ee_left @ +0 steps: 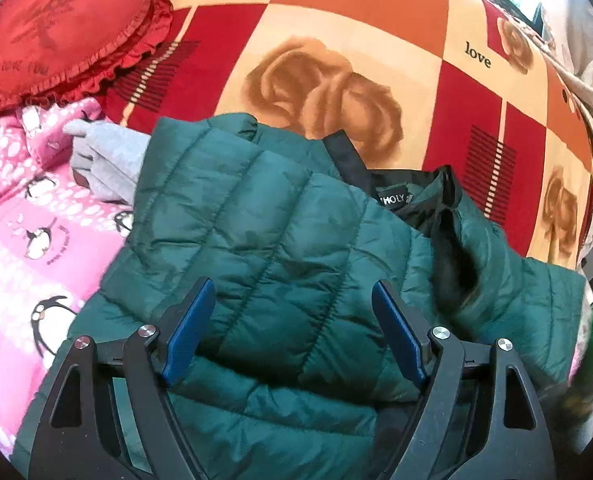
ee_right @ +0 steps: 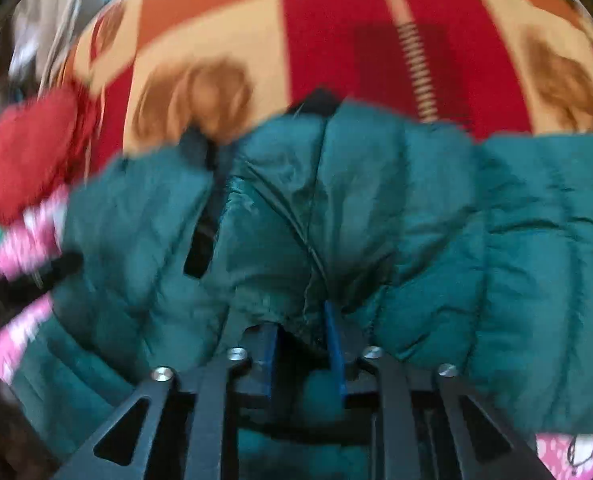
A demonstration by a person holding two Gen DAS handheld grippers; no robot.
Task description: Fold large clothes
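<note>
A dark green quilted puffer jacket lies bunched on a patterned bed, its black lining and collar label showing at the right. My left gripper hovers just above the jacket with its blue pads wide apart and nothing between them. In the blurred right wrist view the same jacket fills the lower half. My right gripper is shut on a fold of the green fabric, which bulges around the blue pads.
A red, orange and cream blanket with rose prints covers the bed. A red heart-shaped cushion lies at the far left. A pink penguin-print garment and a grey garment lie left of the jacket.
</note>
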